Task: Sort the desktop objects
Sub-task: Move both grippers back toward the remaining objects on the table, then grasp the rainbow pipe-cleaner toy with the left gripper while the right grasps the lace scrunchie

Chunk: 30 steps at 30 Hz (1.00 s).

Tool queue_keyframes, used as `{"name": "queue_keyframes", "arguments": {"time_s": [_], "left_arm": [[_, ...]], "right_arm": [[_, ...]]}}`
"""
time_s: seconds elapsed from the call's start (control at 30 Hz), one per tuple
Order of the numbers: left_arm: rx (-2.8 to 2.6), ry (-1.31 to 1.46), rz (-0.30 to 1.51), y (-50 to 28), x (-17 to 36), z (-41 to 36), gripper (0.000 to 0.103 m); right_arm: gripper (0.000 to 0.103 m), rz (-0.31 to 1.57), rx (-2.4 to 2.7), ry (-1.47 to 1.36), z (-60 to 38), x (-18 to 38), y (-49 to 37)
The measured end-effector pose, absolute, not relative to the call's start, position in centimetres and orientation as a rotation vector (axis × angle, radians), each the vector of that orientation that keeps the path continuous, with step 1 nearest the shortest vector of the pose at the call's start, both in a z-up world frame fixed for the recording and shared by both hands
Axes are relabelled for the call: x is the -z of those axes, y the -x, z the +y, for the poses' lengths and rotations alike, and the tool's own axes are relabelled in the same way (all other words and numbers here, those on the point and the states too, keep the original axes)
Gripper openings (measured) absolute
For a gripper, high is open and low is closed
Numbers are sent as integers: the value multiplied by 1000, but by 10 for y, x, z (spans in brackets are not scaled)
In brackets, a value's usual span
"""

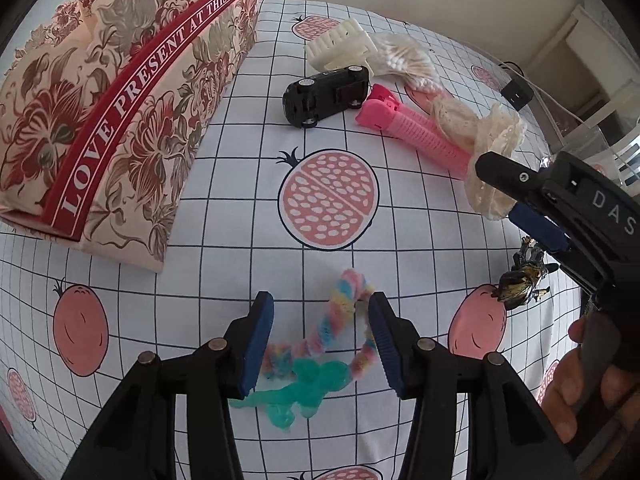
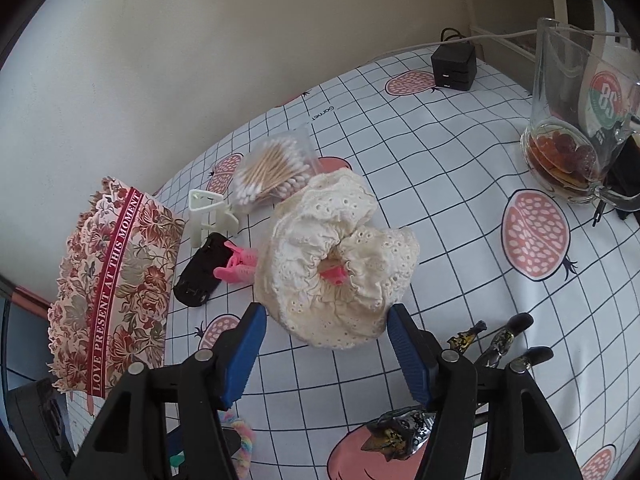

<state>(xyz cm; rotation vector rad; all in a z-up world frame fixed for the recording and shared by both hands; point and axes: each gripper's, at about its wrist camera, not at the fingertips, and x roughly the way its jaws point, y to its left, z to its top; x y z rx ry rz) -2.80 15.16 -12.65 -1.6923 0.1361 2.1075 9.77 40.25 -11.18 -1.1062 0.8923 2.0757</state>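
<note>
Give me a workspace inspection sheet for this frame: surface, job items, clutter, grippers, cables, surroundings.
Surface: grid tablecloth with pomegranate print, soft and rumpled.
Job's things: floral box at left; black toy car on its side; white claw clip; bag of cotton swabs; pink comb, its end under the cream lace scrunchie; rainbow fuzzy loop over a teal gummy toy; dark figurine.
Clutter: glass pitcher holding dark liquid and fruit.
Grippers: left gripper open, straddling the loop; right gripper open, at the scrunchie.
Cables: white cable near the black charger cube.
Surroundings: beige wall behind.
</note>
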Motion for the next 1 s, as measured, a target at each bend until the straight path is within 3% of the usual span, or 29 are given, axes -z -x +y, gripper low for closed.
{"name": "queue_keyframes", "arguments": {"time_s": [0.17, 0.37, 0.5, 0.77, 1.0], "left_arm": [[-2110, 1686, 183, 27, 126, 153, 48], [-2116, 1677, 224, 24, 125, 153, 48], [-2139, 1668, 262, 24, 124, 150, 36], [-2168, 1643, 263, 28, 123, 142, 14], [-2176, 1634, 212, 33, 120, 123, 10]], "right_arm": [[63, 947, -2070, 1102, 403, 121, -98], [40, 955, -2058, 1091, 403, 121, -102], [18, 975, -2062, 1079, 405, 120, -105], [13, 1004, -2089, 1051, 408, 113, -108], [9, 1013, -2099, 1042, 407, 109, -104]]}}
